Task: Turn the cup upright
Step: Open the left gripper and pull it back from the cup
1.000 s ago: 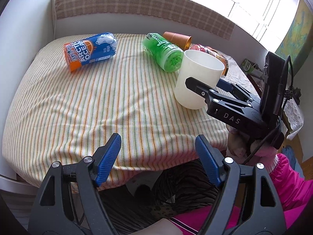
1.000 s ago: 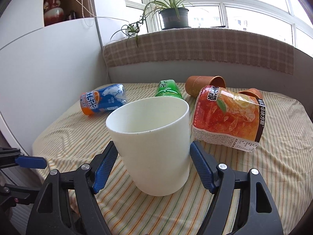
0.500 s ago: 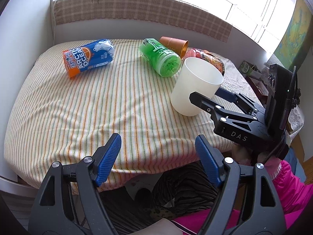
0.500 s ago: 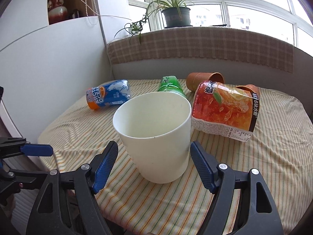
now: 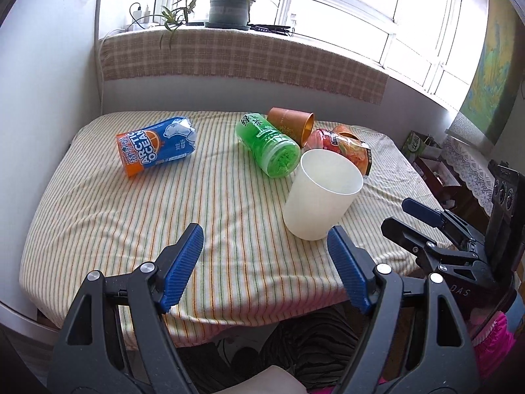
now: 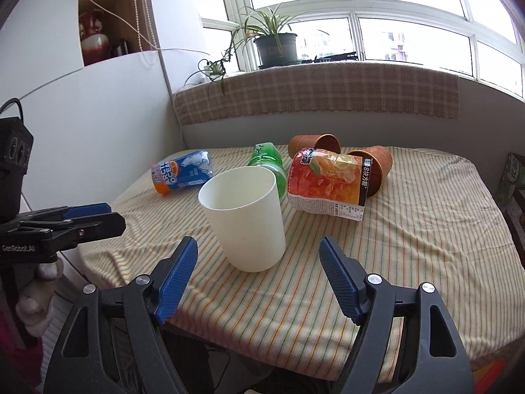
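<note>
A white cup (image 5: 320,197) stands upright, mouth up, on the striped tablecloth (image 5: 131,216) near the table's front right; it also shows in the right wrist view (image 6: 246,220). My left gripper (image 5: 265,249) is open and empty, low over the table's front edge, left of the cup. My right gripper (image 6: 257,262) is open and empty, drawn back from the cup, clear of it. It also shows in the left wrist view (image 5: 416,220) at the right.
Lying on the cloth behind the cup: a blue-orange can (image 5: 157,149), a green bottle (image 5: 267,146), a brown paper cup (image 5: 290,123), an orange-red drink pack (image 6: 328,184) and another brown cup (image 6: 377,167). A wall runs along the left.
My right gripper has backed away from the white cup, which stays standing upright. My left gripper has risen and tilted up, showing more of the window.
</note>
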{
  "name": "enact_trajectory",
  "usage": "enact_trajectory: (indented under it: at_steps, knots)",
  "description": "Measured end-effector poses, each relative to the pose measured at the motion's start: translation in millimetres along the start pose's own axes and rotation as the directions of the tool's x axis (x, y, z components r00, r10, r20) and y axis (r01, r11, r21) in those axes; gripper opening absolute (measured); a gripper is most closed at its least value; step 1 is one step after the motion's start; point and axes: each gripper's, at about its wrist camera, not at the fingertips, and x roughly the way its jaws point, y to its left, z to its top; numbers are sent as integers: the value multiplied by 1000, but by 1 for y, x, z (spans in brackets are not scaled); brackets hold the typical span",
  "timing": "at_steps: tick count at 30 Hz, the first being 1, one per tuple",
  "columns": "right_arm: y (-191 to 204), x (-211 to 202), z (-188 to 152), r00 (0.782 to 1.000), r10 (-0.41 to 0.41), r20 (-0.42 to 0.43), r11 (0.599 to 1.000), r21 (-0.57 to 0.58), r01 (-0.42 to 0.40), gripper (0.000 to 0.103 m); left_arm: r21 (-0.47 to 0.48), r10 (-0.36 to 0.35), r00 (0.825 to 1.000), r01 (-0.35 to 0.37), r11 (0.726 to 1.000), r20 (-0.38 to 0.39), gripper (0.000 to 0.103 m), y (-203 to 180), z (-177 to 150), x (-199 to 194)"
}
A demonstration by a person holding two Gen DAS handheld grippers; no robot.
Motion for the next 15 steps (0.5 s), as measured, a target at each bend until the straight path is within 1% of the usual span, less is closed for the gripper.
enact_trajectory:
  at_steps: [4, 9, 11, 12, 15]
  knots:
    - [0, -19, 6, 999, -33, 33, 999, 11, 33, 76, 15, 26, 997, -27, 1000, 75, 80, -6, 6, -8]
    - [1, -37, 13, 994, -83, 71, 996, 21, 82, 77, 32, 76, 985, -82, 996, 155, 81, -12, 12, -18]
    - [1, -41, 14, 991, -101, 84, 995, 26, 99, 79, 30, 89, 980, -95, 995, 178, 85, -13, 13, -21]
    - [2, -43, 14, 990, -108, 91, 994, 29, 106, 80, 26, 94, 977, -101, 995, 192, 91, -13, 13, -23]
    - [3, -44, 16, 987, -125, 100, 992, 30, 122, 80, 26, 119, 967, -128, 991, 226, 92, -14, 14, -28]
